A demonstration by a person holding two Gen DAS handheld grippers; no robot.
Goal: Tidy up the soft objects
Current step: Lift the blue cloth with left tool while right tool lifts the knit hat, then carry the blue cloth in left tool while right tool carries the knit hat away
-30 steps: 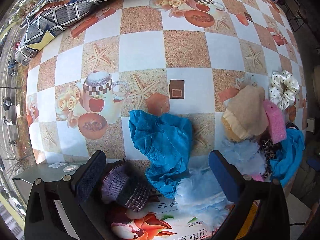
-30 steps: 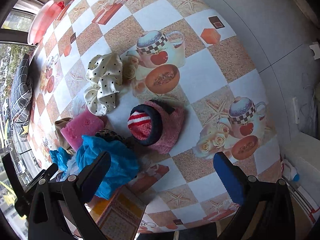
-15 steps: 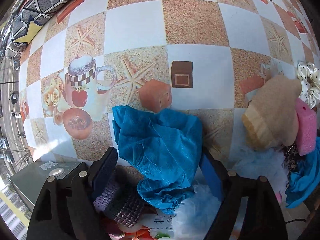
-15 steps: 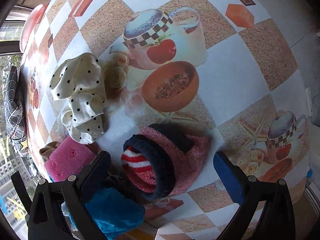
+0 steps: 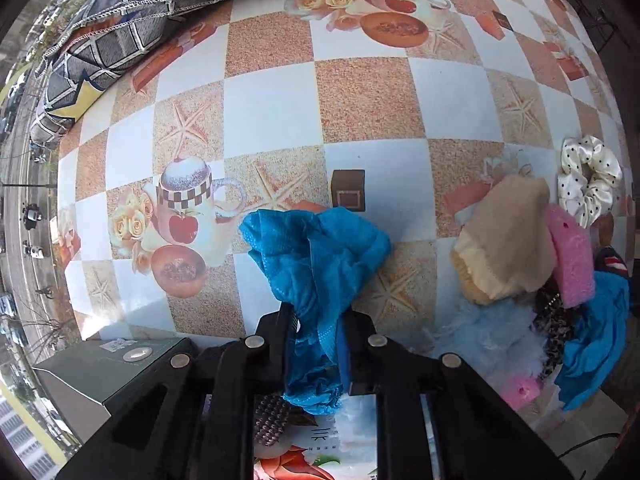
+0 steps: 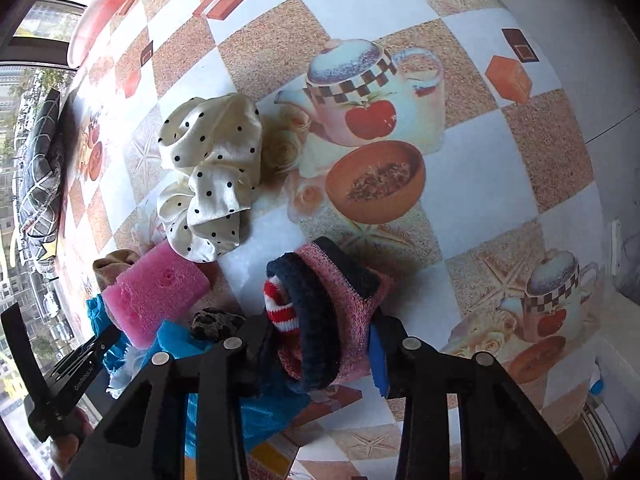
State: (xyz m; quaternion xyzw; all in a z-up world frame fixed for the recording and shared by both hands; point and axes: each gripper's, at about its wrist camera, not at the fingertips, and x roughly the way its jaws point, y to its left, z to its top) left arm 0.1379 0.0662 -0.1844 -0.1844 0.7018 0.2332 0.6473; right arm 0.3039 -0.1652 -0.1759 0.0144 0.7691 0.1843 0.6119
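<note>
Now that both sets of jaws have gone from wide open to clamped within the last second, I have a piece of cloth in each hand. My left gripper (image 5: 316, 344) pinches the crumpled bright-blue mesh cloth (image 5: 320, 256) near its lower end, the rest of it flopping forward over the checked, teapot-printed tablecloth (image 5: 272, 100). My right gripper (image 6: 320, 344) squeezes the pink knitted sock with a navy cuff and red-and-white stripes (image 6: 324, 316), bunched between the pads. That means two items are ready to be carried off, though I cannot see where they belong.

Beyond the sock lie the pink foam sponge (image 6: 156, 288) and the cream polka-dot satin scrunchie (image 6: 212, 176); farther left, a beige felt cloth (image 5: 508, 240) rests on pale-blue fluff. Under my left fingers something purple and knitted is mostly hidden, possibly another sock. The grey patterned cushion (image 5: 132, 24) sits at the far edge.
</note>
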